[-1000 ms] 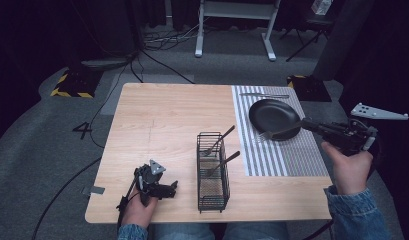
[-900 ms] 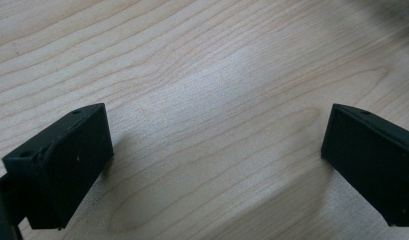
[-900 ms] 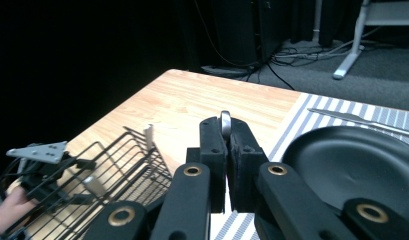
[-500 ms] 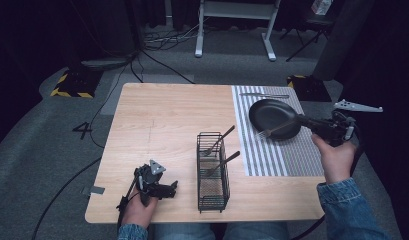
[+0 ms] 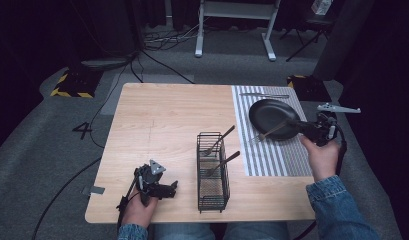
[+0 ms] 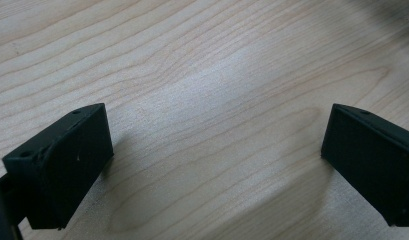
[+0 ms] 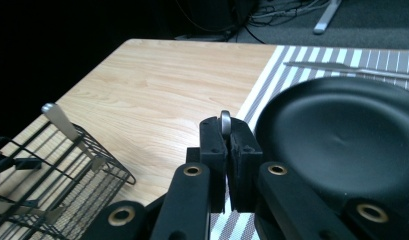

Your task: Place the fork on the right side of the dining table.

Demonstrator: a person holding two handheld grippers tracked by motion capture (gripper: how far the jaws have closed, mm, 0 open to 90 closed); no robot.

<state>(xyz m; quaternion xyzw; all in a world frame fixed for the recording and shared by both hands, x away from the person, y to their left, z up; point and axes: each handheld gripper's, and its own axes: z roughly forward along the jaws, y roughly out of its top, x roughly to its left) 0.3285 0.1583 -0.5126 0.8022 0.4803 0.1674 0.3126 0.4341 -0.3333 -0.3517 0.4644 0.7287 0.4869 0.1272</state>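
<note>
Big wooden table, striped mat on its right side, black plate on the mat, wire basket standing just left of the mat near the front edge. Two utensils already leaning in the basket, handles poking up and to the right. Another utensil, looks like a knife, lying across the mat behind the plate. Right gripper clamped tight on a fork, pinching the handle end, which peeks out between the pads as a rounded metal tip in the right gripper view. Fork hanging out over the plate's front edge and the mat, long axis running from the gripper toward the basket, tines low and leading. Basket well off to the left of the fork and nearer the person, so probably a sweep left with a tip-up to drop it in tines down. Left gripper parked on the table left of the basket, jaws wide apart, nothing between them, just bare wood. Closer to the basket, but idle.
</note>
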